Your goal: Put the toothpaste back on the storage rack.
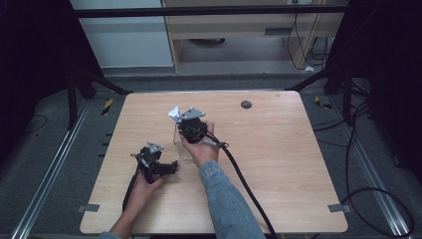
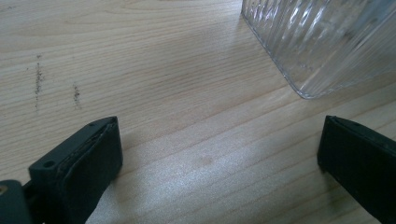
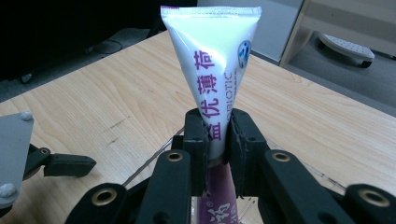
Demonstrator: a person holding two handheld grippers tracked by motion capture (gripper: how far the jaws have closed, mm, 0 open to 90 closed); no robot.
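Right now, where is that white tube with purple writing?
The tube is clamped upright in the right gripper, held over the clear ribbed container near the table's middle.

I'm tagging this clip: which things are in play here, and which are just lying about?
In play:
- tube, clamped in the right gripper
- ribbed clear container, under the tube
- left gripper, open beside the container

Lying about:
- dark disc
- table

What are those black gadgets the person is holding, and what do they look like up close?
They are hand-held grippers. The left gripper and the right gripper are black, each with two blocky jaws, round bolt holes along the linkages, a grey three-cornered plate on top and a thick black cable trailing toward the person. The person's right arm wears a blue denim sleeve.
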